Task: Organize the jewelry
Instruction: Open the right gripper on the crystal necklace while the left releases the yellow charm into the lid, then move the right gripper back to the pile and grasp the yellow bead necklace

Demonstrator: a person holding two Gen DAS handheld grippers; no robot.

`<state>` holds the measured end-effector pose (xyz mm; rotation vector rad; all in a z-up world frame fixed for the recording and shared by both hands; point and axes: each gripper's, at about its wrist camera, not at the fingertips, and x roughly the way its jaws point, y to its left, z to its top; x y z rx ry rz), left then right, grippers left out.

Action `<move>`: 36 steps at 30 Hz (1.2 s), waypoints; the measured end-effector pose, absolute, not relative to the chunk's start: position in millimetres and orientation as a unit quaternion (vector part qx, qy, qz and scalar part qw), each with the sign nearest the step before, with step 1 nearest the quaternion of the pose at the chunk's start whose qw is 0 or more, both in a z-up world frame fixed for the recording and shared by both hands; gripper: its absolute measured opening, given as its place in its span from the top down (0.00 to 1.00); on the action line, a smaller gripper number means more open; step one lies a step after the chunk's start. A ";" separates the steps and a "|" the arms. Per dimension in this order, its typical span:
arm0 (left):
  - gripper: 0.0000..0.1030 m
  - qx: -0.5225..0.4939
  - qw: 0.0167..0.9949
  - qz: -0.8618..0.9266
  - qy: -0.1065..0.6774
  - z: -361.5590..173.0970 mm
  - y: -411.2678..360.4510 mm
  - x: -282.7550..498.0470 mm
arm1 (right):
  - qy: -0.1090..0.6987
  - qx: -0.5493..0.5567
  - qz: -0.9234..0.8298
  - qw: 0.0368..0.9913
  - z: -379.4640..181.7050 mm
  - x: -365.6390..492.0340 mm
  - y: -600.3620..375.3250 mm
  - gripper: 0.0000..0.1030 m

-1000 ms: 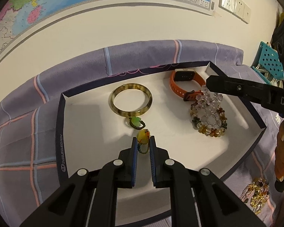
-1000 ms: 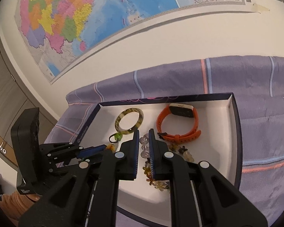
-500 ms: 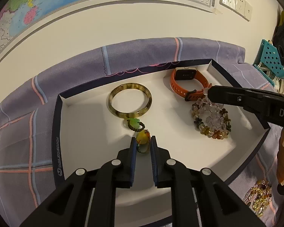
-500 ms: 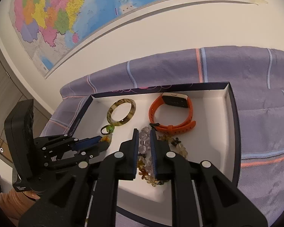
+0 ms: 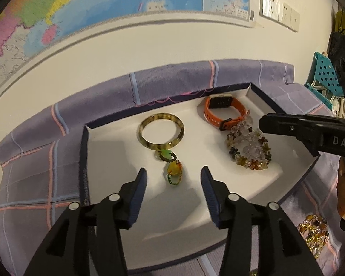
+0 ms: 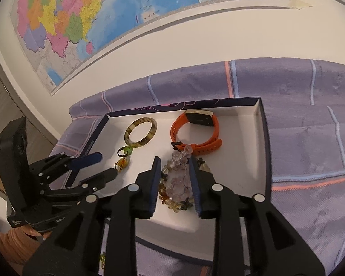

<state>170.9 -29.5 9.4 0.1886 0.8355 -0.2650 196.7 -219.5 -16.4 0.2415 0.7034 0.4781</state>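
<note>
The white tray (image 5: 108, 142) holds a bangle (image 5: 161, 131), orange watch (image 5: 225, 112), bead bracelet (image 5: 249, 147) mid-right and two charm rings (image 5: 172, 165) mid-tray. Left gripper (image 5: 173, 179) and right gripper (image 6: 174, 172) are both opening, gripping nothing. Only the left view shows loose jewelry (image 5: 314, 232) off the tray's near-right corner.

Right gripper (image 6: 174, 177) over the tray (image 6: 263, 142)
Its jaws were opening around a beaded bracelet (image 6: 177, 184) at centre frame; the orange watch (image 6: 195, 133) lay just above, the left gripper (image 6: 103, 165) at left.
</note>
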 end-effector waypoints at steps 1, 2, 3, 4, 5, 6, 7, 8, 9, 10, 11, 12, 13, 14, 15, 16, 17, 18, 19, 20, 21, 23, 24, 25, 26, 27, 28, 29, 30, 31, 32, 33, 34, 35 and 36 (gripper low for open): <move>0.49 0.091 0.903 -0.127 0.401 11.7 -28.6 168.1 | 0.339 0.117 0.232 0.904 -15.4 194.4 -220.5 0.74; 0.49 0.089 0.905 -0.126 0.397 14.3 -27.6 164.5 | 0.337 0.116 0.233 0.905 -14.4 190.6 -221.4 0.71; 0.46 0.087 0.906 -0.127 0.394 16.6 -26.8 161.3 | 0.335 0.116 0.233 0.906 -13.6 187.8 -221.6 0.64; 0.44 0.085 0.907 -0.127 0.392 18.0 -26.3 159.0 | 0.332 0.116 0.234 0.906 -12.9 184.6 -222.1 0.62; 0.44 0.084 0.909 -0.125 0.389 19.7 -25.6 155.8 | 0.330 0.114 0.234 0.908 -12.1 180.1 -222.3 0.61; 0.44 0.084 0.909 -0.125 0.388 21.0 -25.0 153.3 | 0.328 0.112 0.235 0.908 -11.4 176.9 -222.0 0.61; 0.41 0.082 0.910 -0.127 0.387 22.4 -24.4 150.2 | 0.325 0.109 0.235 0.910 -10.5 172.6 -221.9 0.61; 0.40 0.080 0.911 -0.126 0.385 23.9 -23.2 146.8 | 0.323 0.108 0.235 0.910 -9.7 169.5 -222.1 0.61; 0.38 0.078 0.912 -0.126 0.384 25.5 -21.7 144.3 | 0.321 0.109 0.238 0.910 -8.5 164.7 -222.3 0.60; 0.36 0.077 0.912 -0.126 0.382 26.9 -20.7 141.0 | 0.318 0.109 0.240 0.911 -7.3 160.6 -222.5 0.59; 0.34 0.076 0.913 -0.126 0.381 27.7 -20.3 138.5 | 0.315 0.108 0.242 0.911 -6.1 156.2 -222.9 0.58; 0.32 0.072 0.914 -0.127 0.380 28.9 -18.8 134.7 | 0.311 0.105 0.243 0.913 -4.1 149.6 -223.0 0.55; 0.32 0.071 0.914 -0.127 0.379 29.7 -17.6 131.0 | 0.307 0.102 0.244 0.914 -2.6 144.4 -223.3 0.54; 0.32 0.073 0.915 -0.126 0.377 30.6 -16.4 127.0 | 0.304 0.098 0.244 0.916 -1.2 139.1 -223.2 0.53; 0.32 0.073 0.915 -0.126 0.375 31.1 -14.8 123.4 | 0.301 0.095 0.247 0.916 0.5 133.7 -222.9 0.50; 0.30 0.072 0.916 -0.126 0.374 31.7 -13.3 119.5 | 0.299 0.094 0.249 0.917 1.6 129.8 -222.3 0.48; 0.28 0.067 0.917 -0.126 0.372 33.1 -9.3 114.4 | 0.296 0.091 0.252 0.917 2.6 123.8 -222.1 0.46; 0.26 0.062 0.918 -0.127 0.370 34.3 -5.6 110.9 | 0.294 0.085 0.253 0.918 3.3 116.9 -221.4 0.44; 0.25 0.057 0.919 -0.128 0.368 35.3 -1.4 106.3 | 0.293 0.080 0.254 0.918 3.1 112.3 -220.8 0.43; 0.25 0.054 0.920 -0.129 0.367 35.8 1.6 102.4 | 0.293 0.075 0.257 0.918 2.4 106.8 -220.3 0.42; 0.25 0.053 0.920 -0.129 0.366 36.1 4.7 98.2 | 0.295 0.068 0.262 0.916 0.2 98.8 -219.2 0.41; 0.25 0.052 0.919 -0.131 0.367 34.7 11.1 89.2 | 0.301 0.056 0.264 0.915 -5.5 87.9 -217.8 0.40; 0.25 0.053 0.919 -0.132 0.368 33.6 13.2 85.6 | 0.303 0.051 0.262 0.915 -8.3 83.7 -218.4 0.40; 0.25 0.056 0.918 -0.134 0.370 31.7 14.9 81.2 | 0.307 0.046 0.260 0.914 -12.1 79.6 -219.1 0.40; 0.25 0.060 0.917 -0.133 0.372 29.2 16.4 76.8 | 0.313 0.040 0.257 0.914 -16.5 74.0 -219.8 0.40; 0.25 0.063 0.916 -0.132 0.374 27.0 17.7 73.4 | 0.316 0.037 0.253 0.914 -20.9 70.8 -220.9 0.40; 0.25 0.064 0.915 -0.134 0.376 25.0 19.5 70.8 | 0.320 0.035 0.251 0.913 -24.7 67.3 -222.4 0.40; 0.25 0.063 0.913 -0.138 0.380 22.0 21.2 67.1 | 0.327 0.034 0.252 0.910 -29.4 62.7 -224.0 0.40; 0.25 0.062 0.912 -0.138 0.382 19.7 22.0 65.1 | 0.331 0.032 0.250 0.910 -33.0 59.7 -225.5 0.40; 0.25 0.061 0.910 -0.139 0.385 16.6 23.2 62.4 | 0.335 0.031 0.246 0.909 -36.9 56.4 -227.0 0.40; 0.25 0.059 0.908 -0.143 0.390 13.4 24.1 60.1 | 0.341 0.030 0.243 0.908 -41.6 53.1 -228.3 0.40; 0.25 0.059 0.906 -0.145 0.393 11.0 24.7 57.4 | 0.346 0.030 0.244 0.905 -46.2 50.3 -229.0 0.39; 0.25 0.060 0.905 -0.145 0.395 8.5 24.0 55.5 | 0.350 0.030 0.244 0.904 -50.1 48.6 -229.4 0.37; 0.25 0.062 0.904 -0.146 0.397 6.1 23.3 53.8 | 0.359 0.026 0.239 0.902 -56.7 46.2 -228.3 0.31; 0.25 0.063 0.902 -0.149 0.400 3.6 22.4 52.3 | 0.364 0.021 0.233 0.902 -62.0 45.1 -227.6 0.24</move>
